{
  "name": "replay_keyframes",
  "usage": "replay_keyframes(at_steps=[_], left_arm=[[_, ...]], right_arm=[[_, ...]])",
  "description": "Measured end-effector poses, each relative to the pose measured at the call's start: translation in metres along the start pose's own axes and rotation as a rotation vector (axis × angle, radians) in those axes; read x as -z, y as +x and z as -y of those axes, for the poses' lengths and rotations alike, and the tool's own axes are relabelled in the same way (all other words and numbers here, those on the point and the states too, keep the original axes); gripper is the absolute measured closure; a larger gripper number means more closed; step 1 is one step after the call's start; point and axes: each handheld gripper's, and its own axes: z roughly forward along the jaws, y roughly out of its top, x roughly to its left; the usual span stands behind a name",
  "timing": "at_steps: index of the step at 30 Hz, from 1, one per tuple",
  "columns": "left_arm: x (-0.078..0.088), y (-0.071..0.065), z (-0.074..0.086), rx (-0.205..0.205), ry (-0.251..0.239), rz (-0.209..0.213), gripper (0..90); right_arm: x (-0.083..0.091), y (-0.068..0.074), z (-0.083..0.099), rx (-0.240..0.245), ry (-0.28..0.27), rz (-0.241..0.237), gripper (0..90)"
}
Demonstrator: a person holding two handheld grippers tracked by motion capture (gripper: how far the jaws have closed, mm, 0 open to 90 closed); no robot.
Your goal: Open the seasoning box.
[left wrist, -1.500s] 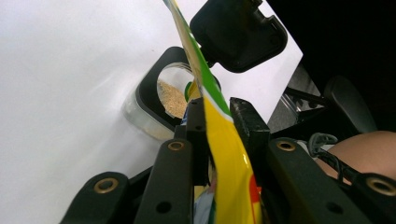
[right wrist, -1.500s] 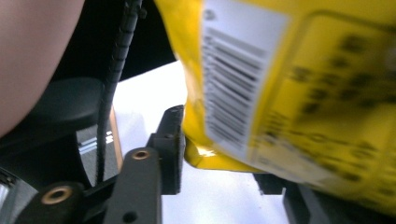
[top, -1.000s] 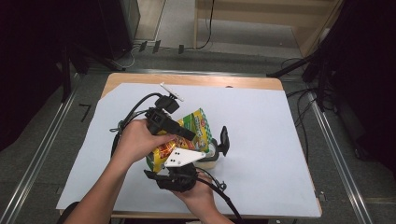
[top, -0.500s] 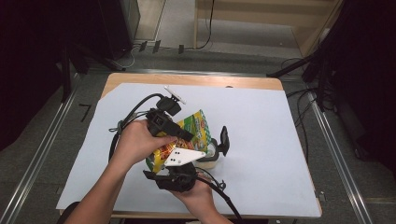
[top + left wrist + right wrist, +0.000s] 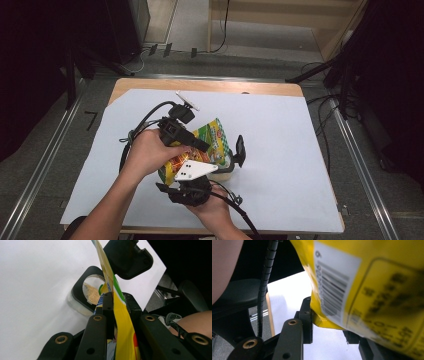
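The left gripper (image 5: 115,312) pinches the yellow snack bag (image 5: 212,140), tilting it over the crumb-filled jar (image 5: 91,293), apparently to pour. The right gripper (image 5: 329,322) clamps the bag's near corner, steadying it.

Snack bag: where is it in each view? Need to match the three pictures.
High view: snack bag at table centre, between the two hands, over a small jar.
Left gripper view: yellow edge up the middle, pinched in the left tool.
Right gripper view: barcode side across the upper right, bottom corner at the right tool.
Shared landmark: white sheet on the table.
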Motion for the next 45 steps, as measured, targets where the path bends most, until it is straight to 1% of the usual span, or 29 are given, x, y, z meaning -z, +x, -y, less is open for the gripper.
replay_keyframes(at_steps=[2,5,7,9,11,14,17,18,19,20,24,26,28,29,30,33,35,37,38,40,41,44,45], left_arm=[[0.003,0.001,0.001,0.002,-0.004,0.006,82.8],[0.006,0.003,0.002,0.006,-0.003,-0.003,83.8],[0.006,0.003,0.003,-0.001,0.003,-0.021,84.9],[0.005,0.002,0.003,-0.011,0.012,-0.054,85.7],[0.005,0.002,0.003,-0.012,0.019,-0.067,86.0],[0.007,0.005,0.003,-0.003,0.009,-0.072,86.0],[0.009,0.008,0.003,0.016,-0.001,-0.102,85.8],[0.009,0.008,0.003,0.020,-0.002,-0.100,85.7],[0.008,0.008,0.003,0.023,0.000,-0.090,85.7],[0.006,0.009,0.002,0.018,0.003,-0.082,85.7],[0.005,0.007,0.002,0.023,-0.002,-0.078,84.6],[0.006,0.008,0.002,0.033,-0.008,-0.050,83.5],[0.007,0.009,0.002,0.041,-0.013,-0.015,80.9],[0.008,0.010,0.002,0.040,-0.013,-0.003,79.4],[0.008,0.010,0.002,0.043,-0.015,-0.002,77.8],[0.006,0.007,0.002,0.037,-0.010,0.000,76.5],[0.001,0.002,0.002,0.015,0.012,0.000,77.1],[-0.003,-0.004,0.001,-0.006,0.028,-0.042,79.5],[-0.004,-0.005,0.001,-0.008,0.033,-0.051,80.0],[-0.003,-0.006,0.001,-0.006,0.029,-0.055,80.3],[-0.003,-0.006,0.001,0.003,0.023,-0.054,80.3],[-0.003,-0.004,0.000,0.004,0.024,-0.064,80.5],[-0.003,-0.004,0.000,0.011,0.020,-0.063,80.7]], right_arm=[[0.001,0.000,0.000,-0.006,-0.003,-0.014,67.1],[0.001,0.001,0.000,-0.015,-0.006,-0.026,67.0],[0.001,0.002,0.000,-0.019,-0.009,-0.033,66.9],[0.001,0.002,0.001,-0.037,-0.010,-0.043,66.7],[0.001,0.003,0.002,-0.048,-0.009,-0.048,66.4],[0.003,0.003,0.002,-0.058,-0.012,-0.045,65.4],[0.007,0.002,0.003,-0.062,-0.010,-0.028,62.6],[0.008,0.000,0.004,-0.060,-0.013,-0.019,61.5],[0.009,-0.001,0.004,-0.068,-0.012,-0.021,61.2],[0.009,-0.001,0.004,-0.066,-0.013,-0.017,60.9],[0.011,0.000,0.004,-0.069,-0.012,-0.019,61.1],[0.013,0.000,0.003,-0.076,-0.017,-0.023,61.2],[0.015,-0.001,0.003,-0.072,-0.022,-0.018,61.3],[0.016,-0.001,0.003,-0.076,-0.023,-0.020,61.3],[0.017,-0.003,0.004,-0.080,-0.028,-0.019,61.4],[0.018,-0.005,0.005,-0.089,-0.027,-0.021,61.4],[0.017,-0.005,0.005,-0.092,-0.022,-0.027,61.3],[0.015,-0.004,0.005,-0.097,-0.014,-0.032,61.5],[0.014,-0.004,0.006,-0.105,-0.013,-0.039,61.5],[0.013,-0.004,0.006,-0.108,-0.015,-0.040,61.5],[0.013,-0.005,0.006,-0.109,-0.017,-0.039,61.5],[0.011,-0.006,0.004,-0.106,-0.018,-0.053,60.3],[0.009,-0.005,0.004,-0.106,-0.016,-0.054,59.9]])
